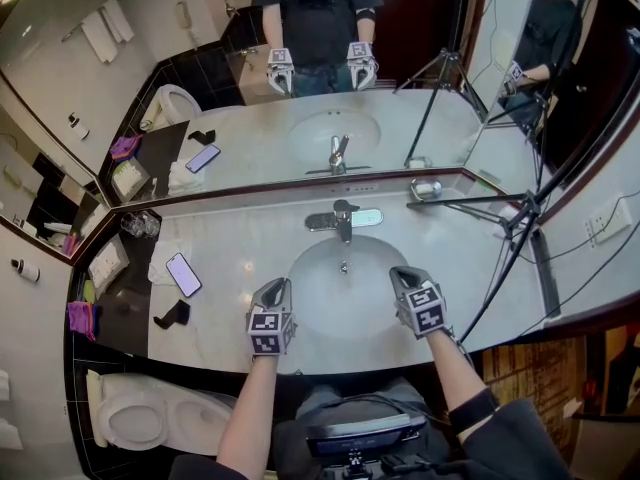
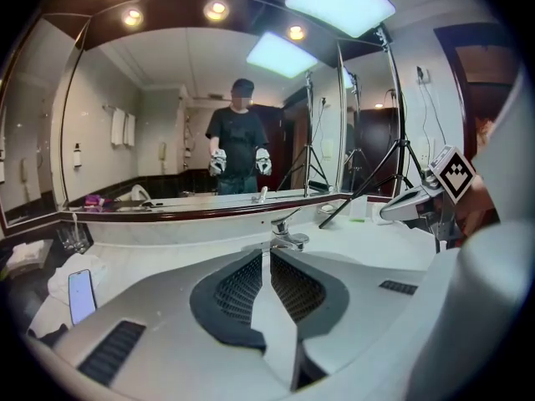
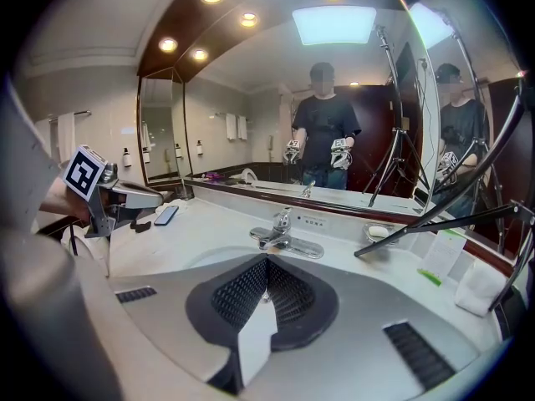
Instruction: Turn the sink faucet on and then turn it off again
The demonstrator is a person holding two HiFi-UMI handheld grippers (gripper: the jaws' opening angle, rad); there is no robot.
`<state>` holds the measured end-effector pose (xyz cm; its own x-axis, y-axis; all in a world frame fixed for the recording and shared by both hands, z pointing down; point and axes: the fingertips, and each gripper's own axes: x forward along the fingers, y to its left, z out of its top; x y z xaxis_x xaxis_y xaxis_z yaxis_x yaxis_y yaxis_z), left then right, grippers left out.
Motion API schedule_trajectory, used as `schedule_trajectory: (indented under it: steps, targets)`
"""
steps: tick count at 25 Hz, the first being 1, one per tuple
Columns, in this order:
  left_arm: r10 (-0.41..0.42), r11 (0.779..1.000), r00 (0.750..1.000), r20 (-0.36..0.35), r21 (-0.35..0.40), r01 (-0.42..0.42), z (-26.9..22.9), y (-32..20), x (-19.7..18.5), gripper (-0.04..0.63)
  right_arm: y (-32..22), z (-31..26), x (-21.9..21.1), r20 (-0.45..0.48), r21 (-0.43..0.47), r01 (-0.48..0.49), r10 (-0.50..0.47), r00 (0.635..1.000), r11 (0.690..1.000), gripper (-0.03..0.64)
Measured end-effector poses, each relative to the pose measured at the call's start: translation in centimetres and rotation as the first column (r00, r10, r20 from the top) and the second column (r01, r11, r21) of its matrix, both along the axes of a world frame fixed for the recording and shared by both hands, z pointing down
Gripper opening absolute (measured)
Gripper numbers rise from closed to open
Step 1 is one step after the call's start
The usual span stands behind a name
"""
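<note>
Over the near rim of the sink basin (image 1: 340,298), the left gripper (image 1: 278,288) and the right gripper (image 1: 405,275) hover side by side, both aimed toward the faucet (image 1: 343,220) and well apart from it. Each claw has its pads drawn together and grips nothing. The faucet stands untouched at the back edge of the basin, on the pale marble counter (image 1: 240,248) just below the mirror (image 1: 300,78). A phone (image 1: 183,274) lies on the counter well to the left, and a soap dish (image 1: 425,189) sits at the back right.
</note>
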<state>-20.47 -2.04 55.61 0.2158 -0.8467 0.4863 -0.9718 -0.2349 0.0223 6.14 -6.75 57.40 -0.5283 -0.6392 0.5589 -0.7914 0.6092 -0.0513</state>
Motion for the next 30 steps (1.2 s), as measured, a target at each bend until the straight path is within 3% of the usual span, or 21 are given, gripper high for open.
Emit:
schedule_trajectory:
  steps: [8, 16, 21, 27, 30]
  targets:
    - [0.156, 0.988, 0.985, 0.066, 0.007, -0.157, 0.3, -5.4, 4.8, 0.127, -1.7, 1.7, -1.0, 0.021, -0.028, 0.023, -0.022, 1.000, 0.999, 0.021]
    - [0.321, 0.946, 0.928, 0.187, -0.015, -0.324, 3.2, -11.9, 9.7, 0.213, -3.4, 3.9, -2.1, 0.036, -0.067, 0.029, -0.027, 0.999, 0.997, 0.023]
    - [0.409, 0.908, 0.868, 0.282, -0.030, -0.418, 5.0, -16.2, 12.4, 0.270, -4.4, 5.8, -2.0, 0.036, -0.079, 0.025, -0.022, 0.999, 0.997, 0.023]
    - [0.497, 0.848, 0.758, 0.423, -0.051, -0.528, 6.5, -21.0, 15.0, 0.282, -4.5, 8.0, -1.5, 0.035, -0.105, 0.009, -0.006, 0.999, 0.994, 0.023]
    - [0.521, 0.830, 0.730, 0.442, -0.064, -0.554, 7.3, -22.4, 16.2, 0.282, -4.4, 8.6, -1.2, 0.046, -0.127, -0.004, 0.010, 0.999, 0.992, 0.023]
